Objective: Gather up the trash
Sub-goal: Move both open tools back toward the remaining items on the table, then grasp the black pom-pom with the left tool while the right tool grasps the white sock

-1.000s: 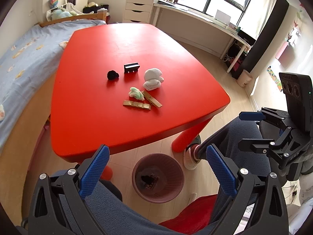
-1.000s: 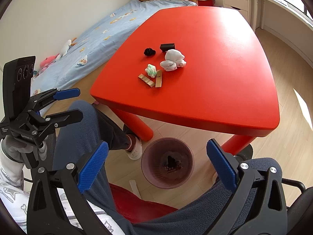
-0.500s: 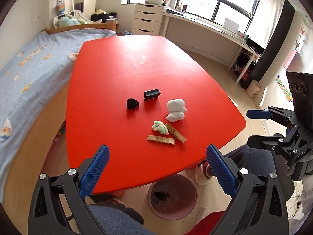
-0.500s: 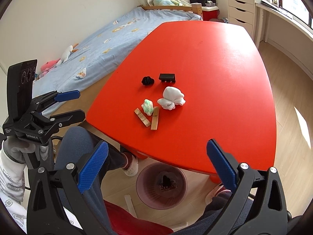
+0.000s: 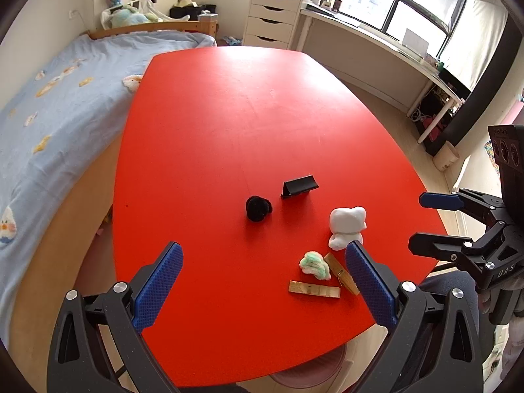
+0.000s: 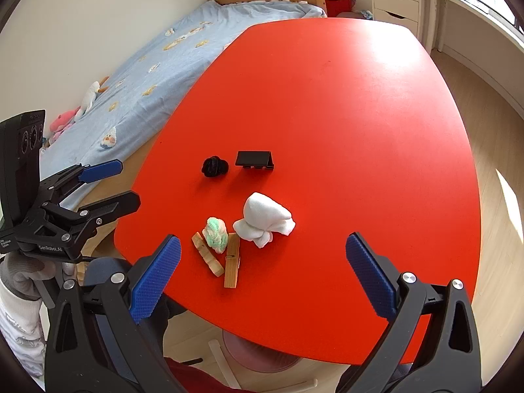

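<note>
Trash all uncollected on red bench [image 5: 203, 124]. Landmark: white wad [image 5: 346, 222]. Green-white wad [image 5: 313, 262] and two wooden clips [image 5: 313, 290] just nearside of it; black puff [image 5: 258, 208] and black holder [image 5: 299, 186] beyond it. Bin [image 6: 262, 357] under bench's near edge, contents hidden. Left claw [image 5: 263, 286] spread wide, empty, touching nothing. Right claw [image 6: 262, 276] likewise spread, empty, above the clips

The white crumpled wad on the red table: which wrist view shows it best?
The right wrist view: the white wad lies unobstructed between the open fingers. In the left wrist view it sits off to the right, its lower edge just behind one blue fingertip.
</note>
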`<state>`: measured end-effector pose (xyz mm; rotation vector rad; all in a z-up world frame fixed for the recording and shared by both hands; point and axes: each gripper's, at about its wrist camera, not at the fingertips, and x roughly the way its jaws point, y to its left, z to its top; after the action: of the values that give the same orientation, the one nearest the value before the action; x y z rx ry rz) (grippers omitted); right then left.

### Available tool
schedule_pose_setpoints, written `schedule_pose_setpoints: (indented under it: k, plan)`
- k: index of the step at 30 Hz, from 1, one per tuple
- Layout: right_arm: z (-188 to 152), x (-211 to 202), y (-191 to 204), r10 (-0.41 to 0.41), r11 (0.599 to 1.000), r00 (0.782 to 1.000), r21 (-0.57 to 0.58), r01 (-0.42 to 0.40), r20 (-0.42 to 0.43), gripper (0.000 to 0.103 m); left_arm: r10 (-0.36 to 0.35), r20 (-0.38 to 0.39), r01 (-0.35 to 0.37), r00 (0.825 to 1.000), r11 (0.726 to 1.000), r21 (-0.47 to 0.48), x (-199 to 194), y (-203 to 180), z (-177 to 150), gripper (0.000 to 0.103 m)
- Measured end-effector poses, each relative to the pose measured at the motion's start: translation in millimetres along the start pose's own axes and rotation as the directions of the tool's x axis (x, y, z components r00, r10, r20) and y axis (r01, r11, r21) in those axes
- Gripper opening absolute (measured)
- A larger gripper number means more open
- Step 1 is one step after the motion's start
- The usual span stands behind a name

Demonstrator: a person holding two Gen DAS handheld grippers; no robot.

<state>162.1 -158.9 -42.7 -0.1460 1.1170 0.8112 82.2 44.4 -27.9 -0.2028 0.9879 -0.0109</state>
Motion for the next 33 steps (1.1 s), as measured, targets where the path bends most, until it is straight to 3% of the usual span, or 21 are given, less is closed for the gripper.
schedule_pose_setpoints:
  k: [8,20,23,25,29,31,33]
  plan:
    - [11.3,43.5,-7.2,-0.026,0.998,0.997,0.063,0.031,-0.070,0.099,0.034,-0.068,-0.037,0.997,0.999,-0.039,45.6,9.4,24.7,0.095]
    - [12.2,72.9,-4.4,-0.042,0.993,0.993,0.107,0.054,-0.113,0.099,0.069,-0.162,-0.081,0.984,0.994,-0.072,95.4,8.8,28.7,0.095]
    - [10.2,75.0,-8.0,-0.039,0.992,0.993,0.118,0.052,-0.113,0.091,0.079,-0.155,-0.091,0.985,0.993,-0.073,97.5,6.6,27.4,0.094]
    - [10.7,78.4,-8.4,-0.039,0.991,0.992,0.126,0.054,-0.121,0.080,0.084,-0.155,-0.094,0.984,0.993,-0.064,98.1,2.5,26.5,0.085]
    - [11.6,78.8,-7.5,-0.036,0.991,0.993,0.122,0.050,-0.117,0.072,0.095,-0.153,-0.103,0.984,0.994,-0.041,100.3,-1.9,26.5,0.074]
    - [12.3,79.2,-5.8,-0.041,0.992,0.992,0.115,0.054,-0.117,0.053,0.101,-0.147,-0.107,0.984,0.994,-0.033,98.6,-5.0,26.1,0.061]
    - [13.0,80.5,-2.9,-0.039,0.993,0.992,0.110,0.053,-0.120,0.048,0.098,-0.144,-0.102,0.985,0.994,-0.026,96.3,-8.2,25.7,0.044]
